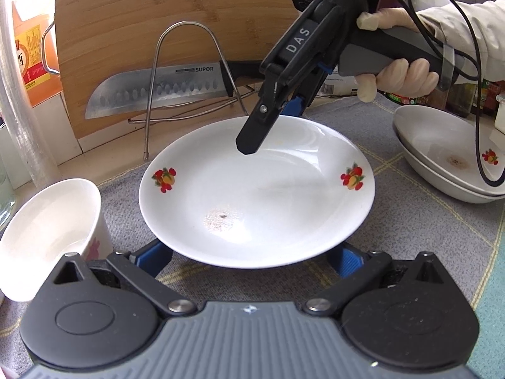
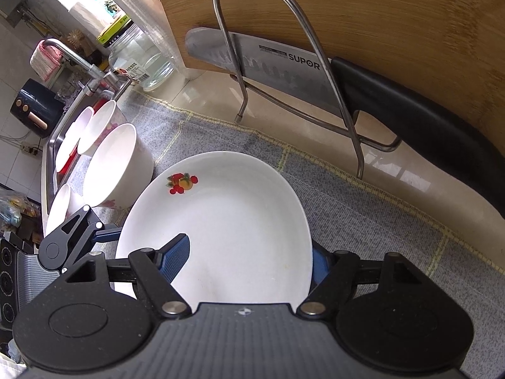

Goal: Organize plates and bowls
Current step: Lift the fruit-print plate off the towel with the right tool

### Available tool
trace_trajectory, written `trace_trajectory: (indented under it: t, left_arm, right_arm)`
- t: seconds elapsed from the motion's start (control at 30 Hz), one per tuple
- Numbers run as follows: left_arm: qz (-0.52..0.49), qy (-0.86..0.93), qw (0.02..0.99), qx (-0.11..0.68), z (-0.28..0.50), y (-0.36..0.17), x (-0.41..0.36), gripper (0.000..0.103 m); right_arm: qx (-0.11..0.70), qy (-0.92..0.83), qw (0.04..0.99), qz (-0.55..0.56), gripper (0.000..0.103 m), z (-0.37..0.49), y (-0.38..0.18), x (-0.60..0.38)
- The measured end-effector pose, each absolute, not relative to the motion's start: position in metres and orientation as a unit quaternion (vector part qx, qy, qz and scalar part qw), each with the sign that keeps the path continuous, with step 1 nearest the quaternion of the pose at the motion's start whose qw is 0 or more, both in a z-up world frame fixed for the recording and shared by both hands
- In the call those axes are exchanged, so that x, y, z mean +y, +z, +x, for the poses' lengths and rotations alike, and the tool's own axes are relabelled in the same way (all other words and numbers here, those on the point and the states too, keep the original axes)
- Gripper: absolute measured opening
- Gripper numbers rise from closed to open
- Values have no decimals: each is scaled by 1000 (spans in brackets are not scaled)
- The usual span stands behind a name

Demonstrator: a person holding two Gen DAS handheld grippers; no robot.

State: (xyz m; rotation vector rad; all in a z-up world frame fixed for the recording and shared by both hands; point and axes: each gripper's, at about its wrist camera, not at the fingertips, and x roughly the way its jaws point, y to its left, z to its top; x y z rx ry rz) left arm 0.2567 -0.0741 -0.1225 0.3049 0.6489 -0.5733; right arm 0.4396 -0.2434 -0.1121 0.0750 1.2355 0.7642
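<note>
At frame centre the plate (image 1: 257, 194) lies on the mat (image 1: 410, 237), the right gripper (image 2: 249, 257) clamping its rim to lift it; the left gripper (image 1: 249, 257) is open beneath.

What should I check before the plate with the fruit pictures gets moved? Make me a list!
1. Right gripper straddles the plate rim: ok, one finger inside, one outside.
2. Its pads press the rim firmly: cannot tell.
3. Left gripper supports the near edge: cannot tell; its open fingers reach under the plate.
4. Plate is clean: not ok, there is a brownish speckled spot near its middle.
5. Bowl is out of the way: ok, it stands apart on the left.
6. Stacked plates on the right are free: not ok, a black cable hangs across them.
</note>
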Motion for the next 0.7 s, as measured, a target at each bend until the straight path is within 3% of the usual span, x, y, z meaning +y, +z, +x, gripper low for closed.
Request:
trace_trajectory:
  t: [0.7]
  left_arm:
    - [145, -291, 893, 312, 240, -99, -75, 102]
  right_arm:
    - [545, 339, 766, 34, 82, 403, -81, -255]
